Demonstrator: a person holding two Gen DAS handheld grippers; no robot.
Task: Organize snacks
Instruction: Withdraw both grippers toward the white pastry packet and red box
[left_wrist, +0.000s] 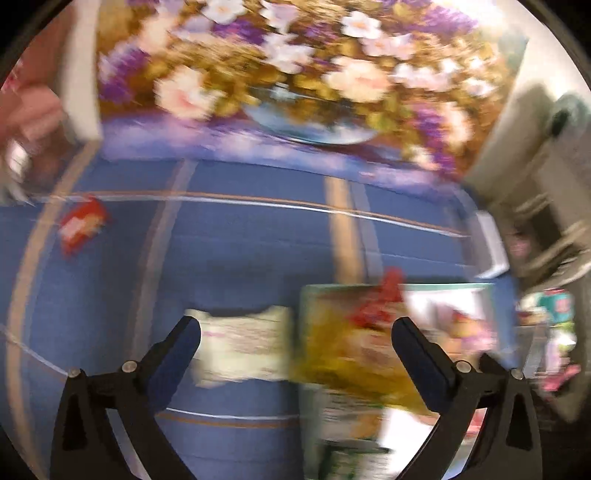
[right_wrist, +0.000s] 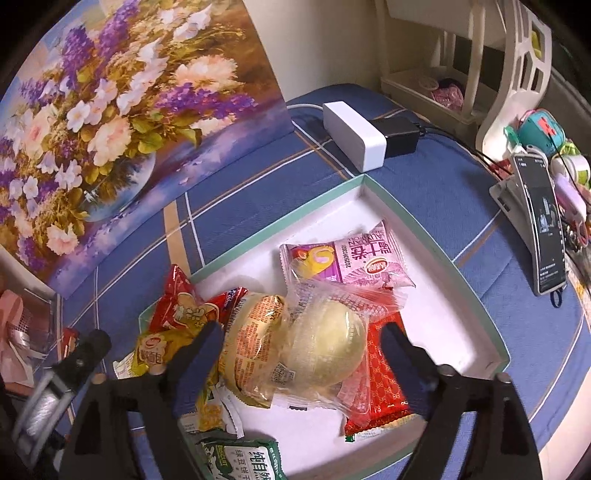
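White tray (right_wrist: 424, 236) w/ green rim sits on blue checked cloth (right_wrist: 436, 192), just in front of the flower painting (right_wrist: 122, 122). Right gripper (right_wrist: 301, 350) hangs over tray's near end, fingers spread wide, gripping nothing; round bun in clear wrap (right_wrist: 325, 347) lies between them, pads not pressing. Second wrapped bun (right_wrist: 255, 332) touches its left side, red packet (right_wrist: 384, 376) under its right, pink packet (right_wrist: 354, 258) further in toward tray's middle. Left gripper (left_wrist: 295, 343), blurry view, also wide open & empty; pale packet (left_wrist: 240, 350) on cloth just left of tray, small red packet (left_wrist: 83, 225) well apart further left.
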